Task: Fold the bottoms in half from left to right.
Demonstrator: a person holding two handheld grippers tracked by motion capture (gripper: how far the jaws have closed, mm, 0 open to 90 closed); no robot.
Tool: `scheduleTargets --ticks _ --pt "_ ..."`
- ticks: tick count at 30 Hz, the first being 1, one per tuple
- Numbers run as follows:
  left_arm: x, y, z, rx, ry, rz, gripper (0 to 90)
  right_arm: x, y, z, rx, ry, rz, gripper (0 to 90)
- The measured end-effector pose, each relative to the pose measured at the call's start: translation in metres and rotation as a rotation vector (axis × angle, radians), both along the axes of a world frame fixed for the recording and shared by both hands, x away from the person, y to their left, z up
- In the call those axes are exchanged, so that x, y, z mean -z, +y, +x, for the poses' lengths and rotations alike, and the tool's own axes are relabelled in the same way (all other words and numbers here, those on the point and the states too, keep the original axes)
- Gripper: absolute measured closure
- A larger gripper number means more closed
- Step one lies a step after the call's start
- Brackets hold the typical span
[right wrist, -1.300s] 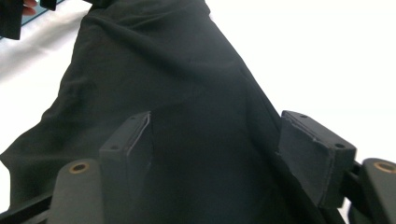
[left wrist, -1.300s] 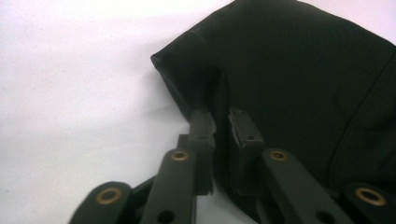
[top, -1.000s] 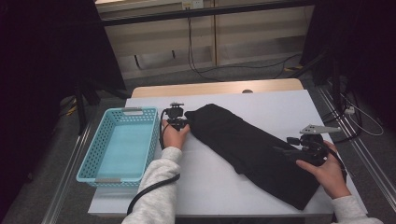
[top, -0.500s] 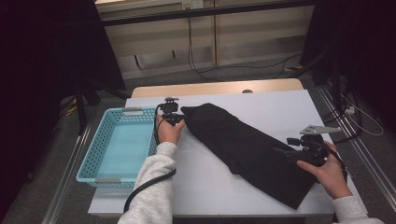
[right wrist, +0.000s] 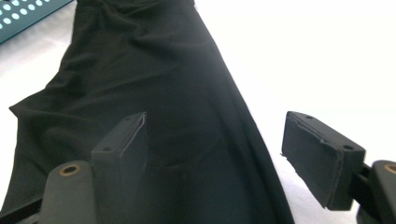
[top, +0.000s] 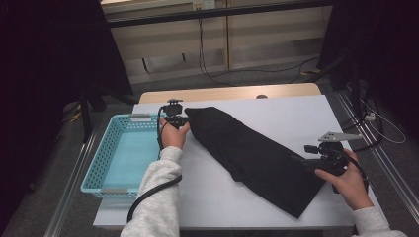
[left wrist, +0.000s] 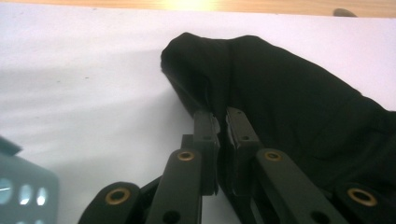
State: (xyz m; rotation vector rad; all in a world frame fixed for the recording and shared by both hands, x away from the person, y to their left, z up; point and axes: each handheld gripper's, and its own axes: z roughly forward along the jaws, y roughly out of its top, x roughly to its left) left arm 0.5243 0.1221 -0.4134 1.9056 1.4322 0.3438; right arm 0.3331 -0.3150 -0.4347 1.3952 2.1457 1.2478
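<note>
The left gripper (left wrist: 223, 135) had its jaws clamped on a fold at the far end of the black garment (top: 252, 153), while the right gripper (right wrist: 233, 154) stood with jaws wide apart over the near end, gripping nothing. The garment lay stretched slantwise across the white table (top: 296, 113), beside the blue basket (top: 94, 170). The step looked like folding or gathering the cloth, and the next move likely needed the right jaws to close on it; the dark fabric hid its seams and hems.
</note>
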Motion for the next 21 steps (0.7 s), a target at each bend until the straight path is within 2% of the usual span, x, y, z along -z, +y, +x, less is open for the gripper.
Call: scheduleTargets --ticks 3,8,9,11,14,16,21 --pt "-0.001 -0.006 -0.005 0.028 -0.015 -0.018 84.3 0.000 0.002 0.000 -0.003 -0.001 -0.004 22.6" --pt "-0.003 -0.021 -0.017 0.104 -0.047 -0.041 84.2 0.000 0.002 0.000 0.006 -0.002 -0.005 21.8" --pt "-0.003 -0.021 -0.017 0.104 -0.047 -0.041 84.3 0.000 0.002 0.000 0.006 -0.002 -0.005 21.8" --pt "-0.005 -0.030 -0.026 0.155 -0.061 -0.050 84.3 0.001 0.002 0.000 0.009 0.000 -0.006 21.1" --pt "-0.004 -0.037 -0.033 0.200 -0.066 -0.050 84.2 0.001 0.003 0.000 0.006 0.001 -0.011 21.1" --pt "-0.004 -0.040 -0.037 0.218 -0.067 -0.077 84.2 0.001 0.004 0.000 0.002 0.001 -0.012 21.1" --pt "0.001 -0.046 -0.048 0.266 -0.070 -0.083 84.2 0.002 0.004 0.000 0.005 0.003 -0.012 21.1"
